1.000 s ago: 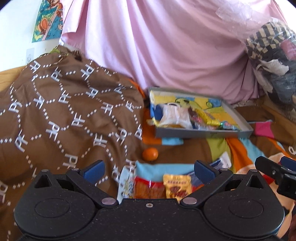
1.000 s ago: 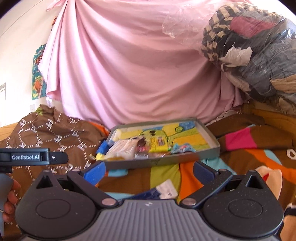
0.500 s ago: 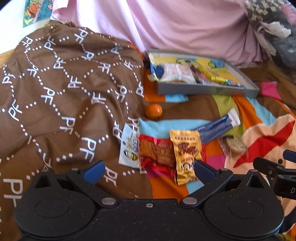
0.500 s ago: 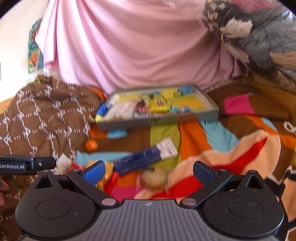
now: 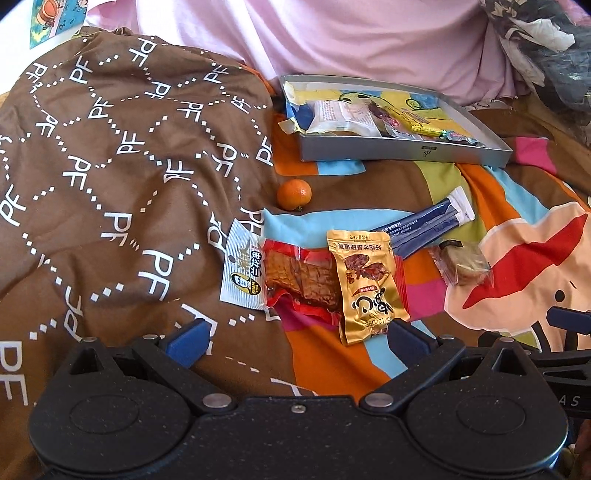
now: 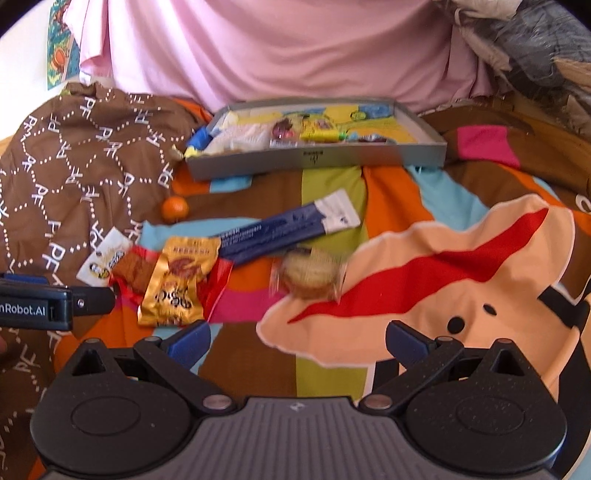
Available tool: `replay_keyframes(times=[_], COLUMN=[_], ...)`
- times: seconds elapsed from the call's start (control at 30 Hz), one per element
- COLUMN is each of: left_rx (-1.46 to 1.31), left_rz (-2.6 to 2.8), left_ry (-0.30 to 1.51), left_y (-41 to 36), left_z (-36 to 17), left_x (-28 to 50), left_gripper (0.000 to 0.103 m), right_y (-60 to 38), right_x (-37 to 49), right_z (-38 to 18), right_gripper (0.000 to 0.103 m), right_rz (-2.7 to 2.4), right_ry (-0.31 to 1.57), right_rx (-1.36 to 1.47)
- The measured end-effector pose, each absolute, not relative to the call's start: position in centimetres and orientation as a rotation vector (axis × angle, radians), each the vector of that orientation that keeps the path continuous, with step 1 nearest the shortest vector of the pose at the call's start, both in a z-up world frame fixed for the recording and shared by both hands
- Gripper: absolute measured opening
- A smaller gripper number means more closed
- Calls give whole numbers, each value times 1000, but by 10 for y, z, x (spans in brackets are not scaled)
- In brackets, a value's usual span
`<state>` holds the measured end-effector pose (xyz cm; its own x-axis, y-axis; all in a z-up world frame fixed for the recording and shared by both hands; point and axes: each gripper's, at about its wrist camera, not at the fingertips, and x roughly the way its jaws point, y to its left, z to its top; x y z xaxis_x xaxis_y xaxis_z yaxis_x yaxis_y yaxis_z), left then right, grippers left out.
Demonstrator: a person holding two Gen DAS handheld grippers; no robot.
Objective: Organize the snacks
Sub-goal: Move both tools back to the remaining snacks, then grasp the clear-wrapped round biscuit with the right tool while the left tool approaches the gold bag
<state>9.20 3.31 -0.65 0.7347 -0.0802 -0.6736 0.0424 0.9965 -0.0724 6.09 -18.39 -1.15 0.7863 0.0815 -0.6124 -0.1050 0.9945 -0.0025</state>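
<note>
Right now both tongs hover low over the striped, many-coloured bed cover (image 6: 332, 192), and both are spread wide with nothing between their blue tips. Some loose snacks lie on the cover in front of them, and a flat grey cardboard tray (image 5: 402, 153) with a few snacks already in it sits farther back, by the pink sheet (image 5: 332, 33). The left tongs (image 5: 295, 334) point at a shiny gold snack packet (image 5: 365, 284), which lies just past the right blue tip and runs long from near to far. It rests partly on a red see-through packet of brown strips (image 5: 306, 280), and a pale blue-white packet (image 5: 243, 273) lies to the left of that one, touching it. The right tongs (image 6: 297, 338) point at a round biscuit in clear wrap (image 6: 308, 273), which lies a little way ahead and close to the middle of the gap. A long dark blue stick packet with a white end (image 6: 291, 227) lies slanted beyond the biscuit, its white end far and to the right. A small orange fruit (image 5: 294, 194) sits alone between the packets and the tray. The gold packet looks easiest for the left tongs and the biscuit for the right, since each is the nearer one. The blue stick would likely need a pinch across its thin side.
</note>
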Motion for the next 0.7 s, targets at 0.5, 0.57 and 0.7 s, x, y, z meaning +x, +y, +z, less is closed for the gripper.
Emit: replay_keyframes(times=[0.5,0.57,0.7], left_rx=[-37,-31,-24], left_rz=[-74,-66,-65], left_ry=[722,713,692], left_y=[33,34,35], left_z=[-12,-13,-12], left_x=[104,106,108], left_gripper=[102,102,102], right_y=[-182,-181,-180], right_x=[80,80,83], right_z=[-31,-33,-32], right_gripper=[103,103,103], right_rz=[72,71,66], right_ry=[772,773,769], right_rx=[-54,-58,-61])
